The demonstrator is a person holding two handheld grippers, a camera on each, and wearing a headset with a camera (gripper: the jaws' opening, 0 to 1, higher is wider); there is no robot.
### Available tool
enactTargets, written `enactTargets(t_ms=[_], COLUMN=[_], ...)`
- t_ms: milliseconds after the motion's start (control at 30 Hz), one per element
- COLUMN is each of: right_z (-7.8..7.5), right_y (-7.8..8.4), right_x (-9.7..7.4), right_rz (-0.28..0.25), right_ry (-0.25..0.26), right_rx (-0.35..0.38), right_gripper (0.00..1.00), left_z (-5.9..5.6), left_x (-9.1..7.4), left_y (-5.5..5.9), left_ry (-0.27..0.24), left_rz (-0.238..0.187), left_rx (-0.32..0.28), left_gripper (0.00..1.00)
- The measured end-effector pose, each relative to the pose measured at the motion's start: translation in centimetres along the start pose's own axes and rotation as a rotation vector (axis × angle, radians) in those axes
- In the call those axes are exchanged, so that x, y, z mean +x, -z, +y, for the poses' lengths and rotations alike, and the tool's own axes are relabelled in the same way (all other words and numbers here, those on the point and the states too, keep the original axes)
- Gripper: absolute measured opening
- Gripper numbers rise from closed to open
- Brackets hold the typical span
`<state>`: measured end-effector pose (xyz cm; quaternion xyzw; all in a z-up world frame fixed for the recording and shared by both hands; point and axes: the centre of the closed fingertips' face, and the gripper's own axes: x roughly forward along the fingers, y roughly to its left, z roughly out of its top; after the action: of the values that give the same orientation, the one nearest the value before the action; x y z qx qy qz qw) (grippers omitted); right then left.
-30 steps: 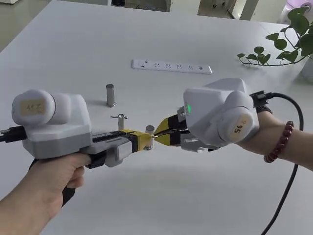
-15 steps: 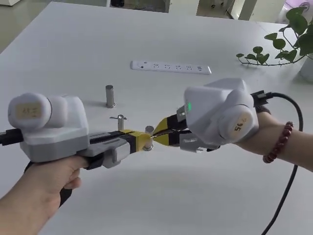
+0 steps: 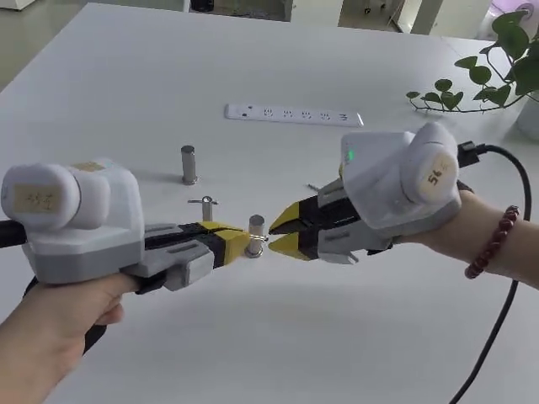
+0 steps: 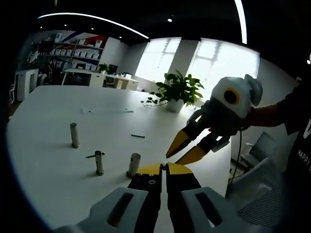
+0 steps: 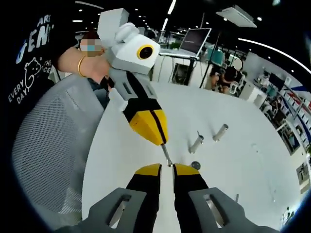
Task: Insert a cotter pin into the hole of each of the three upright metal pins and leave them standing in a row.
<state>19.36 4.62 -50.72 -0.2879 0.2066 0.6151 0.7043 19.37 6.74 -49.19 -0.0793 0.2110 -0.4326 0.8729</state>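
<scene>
At the left of the head view the left gripper point(image 3: 238, 246) is held in a hand point(image 3: 59, 320) low over the white table point(image 3: 126, 76), with its yellow-tipped jaws pressed together. In the right gripper view a thin cotter pin point(image 5: 166, 154) is seen clamped at their tip and projecting forward. Beyond this gripper three metal pins are stood upright on the table, well apart from one another. The far metal pin point(image 3: 189, 164) is bare. The middle metal pin point(image 3: 207, 210) is crossed near its top by a second cotter pin point(image 3: 202, 201). The near metal pin point(image 3: 255, 232) is found just beside the left gripper's tip. The held cotter pin is placed at this near metal pin, between the two grippers; whether it is entered in the hole cannot be told. Further right, the right gripper point(image 3: 271, 236) is pointed toward the left one, its jaws spread in a narrow V with nothing gripped between them. Behind it a power strip point(image 3: 295, 114) is laid flat on the table, and a loose thin pin point(image 4: 137, 136) is seen lying near it. A leafy plant point(image 3: 497, 67) is set at the far right edge.
</scene>
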Motion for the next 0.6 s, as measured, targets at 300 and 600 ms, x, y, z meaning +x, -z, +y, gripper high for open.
enactTargets(t_ms=[300,600], right_z=[1.4,3.8], right_y=[0.1,0.1], right_x=[-0.5,-0.9], right_rz=[-0.096,-0.139], right_ry=[-0.12,-0.251], right_rx=[0.218,0.296], right_gripper=[0.08,0.08], left_z=[-1.2,-2.8], left_x=[-0.5,-0.9], left_y=[0.5,1.1], left_ry=[0.069,0.17], left_rz=[0.014,0.025], left_rx=[0.101,0.112], left_gripper=[0.0,0.0])
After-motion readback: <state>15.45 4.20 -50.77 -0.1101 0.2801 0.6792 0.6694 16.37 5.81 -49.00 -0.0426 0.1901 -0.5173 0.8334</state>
